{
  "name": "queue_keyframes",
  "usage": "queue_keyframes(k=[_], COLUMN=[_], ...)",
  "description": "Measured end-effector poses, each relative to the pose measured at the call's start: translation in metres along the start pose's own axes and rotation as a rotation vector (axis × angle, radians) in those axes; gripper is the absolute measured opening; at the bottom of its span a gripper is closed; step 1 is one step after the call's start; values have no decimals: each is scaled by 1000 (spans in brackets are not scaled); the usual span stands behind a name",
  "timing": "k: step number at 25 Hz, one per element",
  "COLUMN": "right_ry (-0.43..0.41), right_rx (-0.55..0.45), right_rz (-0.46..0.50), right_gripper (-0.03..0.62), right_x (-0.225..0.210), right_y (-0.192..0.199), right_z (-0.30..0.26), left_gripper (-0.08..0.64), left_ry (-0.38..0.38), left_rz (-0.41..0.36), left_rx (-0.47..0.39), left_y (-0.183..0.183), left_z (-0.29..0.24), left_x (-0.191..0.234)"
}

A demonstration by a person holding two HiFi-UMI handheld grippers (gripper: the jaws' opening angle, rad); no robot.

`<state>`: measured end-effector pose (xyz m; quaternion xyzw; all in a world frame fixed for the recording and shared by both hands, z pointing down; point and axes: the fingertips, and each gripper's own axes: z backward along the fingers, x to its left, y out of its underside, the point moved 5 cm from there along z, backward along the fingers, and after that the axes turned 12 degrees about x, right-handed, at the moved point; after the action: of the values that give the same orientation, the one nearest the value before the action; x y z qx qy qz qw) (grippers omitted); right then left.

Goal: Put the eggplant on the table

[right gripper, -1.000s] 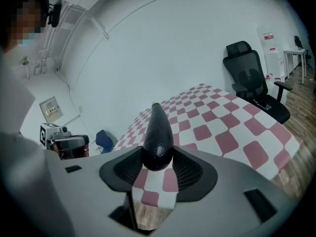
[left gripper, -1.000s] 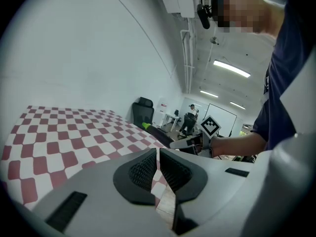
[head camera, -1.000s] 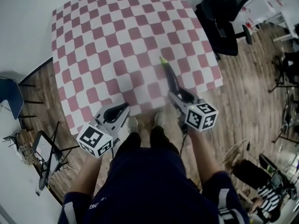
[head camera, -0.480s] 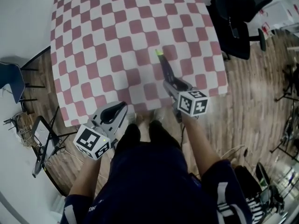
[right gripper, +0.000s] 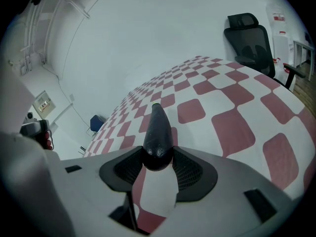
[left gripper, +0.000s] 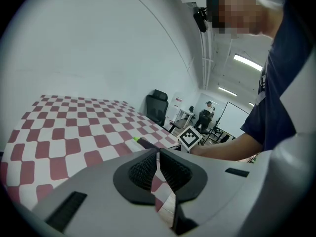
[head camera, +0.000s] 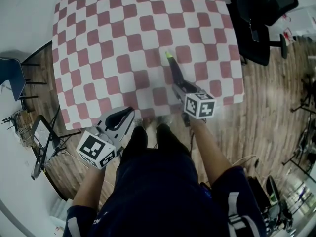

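A long dark eggplant [head camera: 175,73] with a green stem tip sticks out forward from my right gripper [head camera: 178,84], over the near middle of the red-and-white checkered table [head camera: 123,28]. In the right gripper view both pads press on the eggplant's [right gripper: 158,135] thick end, its narrow end pointing away over the cloth [right gripper: 237,112]. My left gripper [head camera: 124,116] sits at the table's near edge, its jaws together with nothing between them; in its own view the pads [left gripper: 159,171] meet, and the eggplant's tip [left gripper: 140,141] shows beyond.
A black office chair [head camera: 264,14] stands beside the table's right side. A blue chair [head camera: 11,80] and a folding stand [head camera: 44,147] are on the wooden floor to the left. The person's legs and shoes [head camera: 148,132] are at the table's near edge.
My right gripper has come down toward the cloth with the eggplant still in it. The left gripper shifted slightly lower by the near edge.
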<state>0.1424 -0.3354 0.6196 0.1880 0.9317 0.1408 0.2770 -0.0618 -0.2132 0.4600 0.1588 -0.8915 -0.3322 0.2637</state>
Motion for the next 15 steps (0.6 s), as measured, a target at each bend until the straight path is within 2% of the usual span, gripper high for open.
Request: queue_keyframes(k=[9, 15], right_ry=[79, 96], right_rx=[68, 89], right_rz=[-5, -13], right_gripper=[201, 202], right_x=[-7, -9], right_y=[5, 7], right_z=[-13, -17], left_gripper=[40, 40], left_ry=[9, 9], left_rz=[13, 27], left_rx=[-1, -6], left_y=[5, 7], left_z=[-3, 0], left_x=[7, 14])
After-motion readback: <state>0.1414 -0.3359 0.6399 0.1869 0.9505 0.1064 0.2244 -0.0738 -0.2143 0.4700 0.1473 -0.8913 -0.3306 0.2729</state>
